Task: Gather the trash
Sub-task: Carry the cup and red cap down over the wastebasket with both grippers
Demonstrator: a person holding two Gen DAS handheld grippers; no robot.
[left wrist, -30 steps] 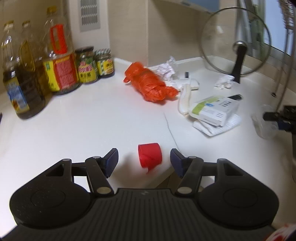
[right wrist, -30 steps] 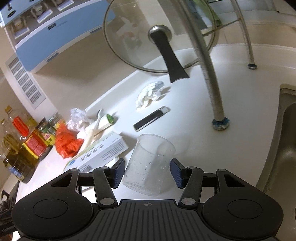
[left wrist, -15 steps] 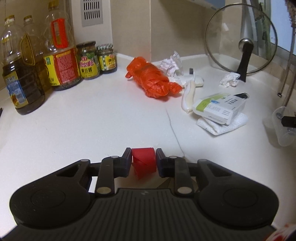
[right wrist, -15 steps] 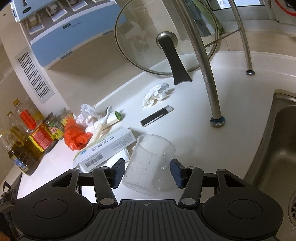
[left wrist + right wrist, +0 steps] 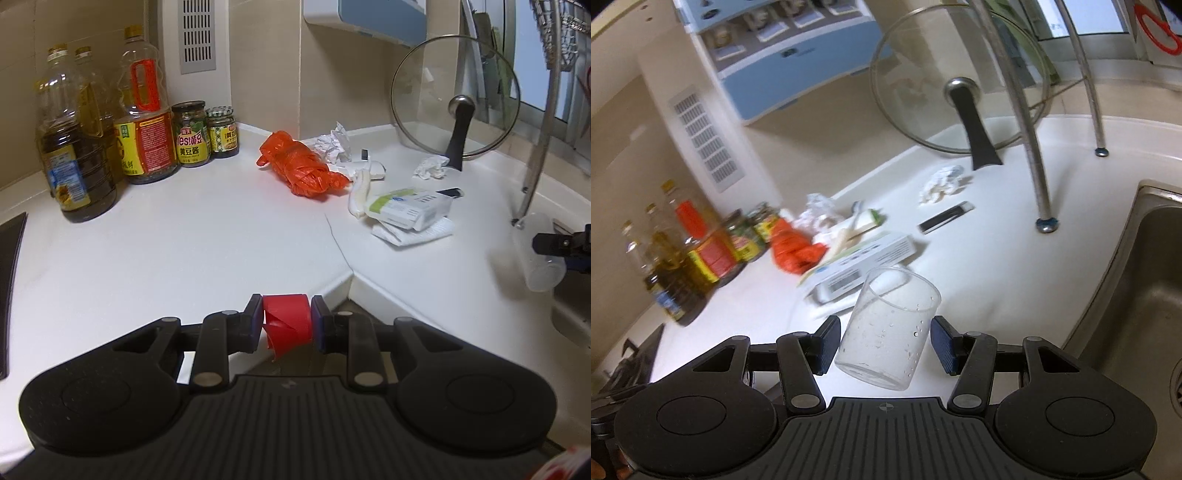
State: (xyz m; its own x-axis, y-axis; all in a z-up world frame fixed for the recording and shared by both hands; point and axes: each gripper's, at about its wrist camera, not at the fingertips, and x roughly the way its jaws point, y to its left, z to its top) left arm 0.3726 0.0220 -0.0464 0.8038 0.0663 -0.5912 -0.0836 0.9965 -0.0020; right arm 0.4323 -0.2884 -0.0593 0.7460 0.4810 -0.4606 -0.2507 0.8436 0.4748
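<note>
My left gripper (image 5: 287, 323) is shut on a red crumpled paper cup (image 5: 286, 324) and holds it over the front edge of the white counter (image 5: 184, 236). My right gripper (image 5: 884, 341) holds a clear plastic cup (image 5: 886, 328) between its pads, tilted and lifted off the counter; the cup also shows in the left wrist view (image 5: 541, 254). More trash lies farther back: an orange plastic bag (image 5: 301, 170), crumpled paper (image 5: 332, 144), a crumpled tissue (image 5: 430, 166) and a white-and-green box (image 5: 406, 206) on a folded napkin.
Oil bottles (image 5: 74, 155) and sauce jars (image 5: 192, 134) stand at the back left. A glass pot lid (image 5: 454, 99) leans on the wall. A metal rack leg (image 5: 1030, 147) stands on the counter, with a steel sink (image 5: 1145, 280) at right. A black stick-shaped item (image 5: 945, 218) lies near the tissue.
My left gripper closed on the red cup and lifted it back toward the counter edge. My right gripper raised and tilted the clear cup and swung away from the counter.
</note>
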